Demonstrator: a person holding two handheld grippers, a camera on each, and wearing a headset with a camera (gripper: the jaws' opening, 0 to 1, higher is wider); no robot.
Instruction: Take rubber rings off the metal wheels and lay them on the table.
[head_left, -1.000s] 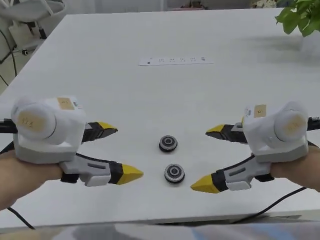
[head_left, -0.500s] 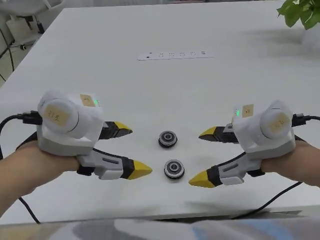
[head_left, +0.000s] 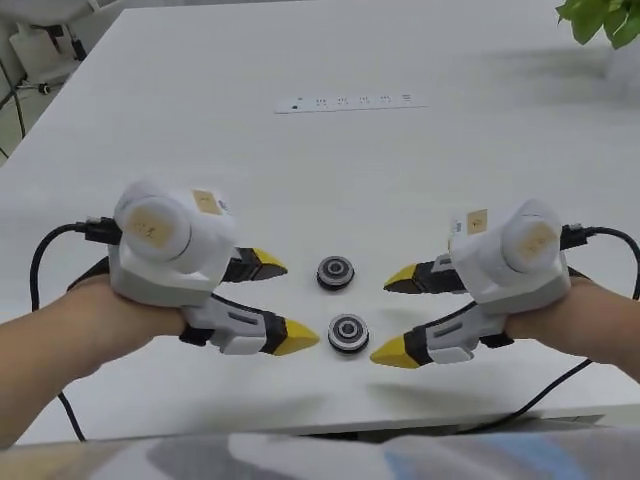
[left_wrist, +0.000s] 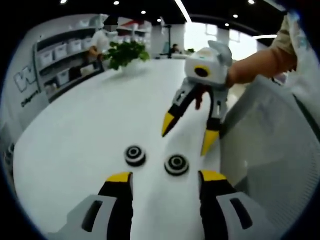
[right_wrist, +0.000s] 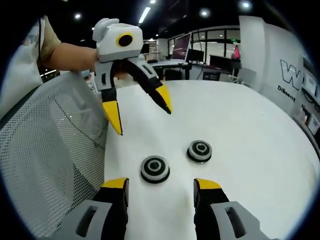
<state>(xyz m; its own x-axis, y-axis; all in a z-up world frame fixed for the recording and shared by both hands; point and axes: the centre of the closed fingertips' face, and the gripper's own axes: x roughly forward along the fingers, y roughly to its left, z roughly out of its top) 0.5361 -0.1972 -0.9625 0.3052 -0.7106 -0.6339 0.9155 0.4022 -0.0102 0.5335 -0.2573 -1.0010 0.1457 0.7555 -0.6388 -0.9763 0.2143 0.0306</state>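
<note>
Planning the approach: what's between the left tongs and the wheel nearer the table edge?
Nothing. There is just bare table between the left tongs and the wheel nearer the table edge, as the head view and left gripper view show.

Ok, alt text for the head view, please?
The left gripper and right gripper, both open, face each other across two small wheels lying flat on a white table: the near wheel and the far wheel. Neither gripper touches a wheel. A power strip lies farther back.
</note>
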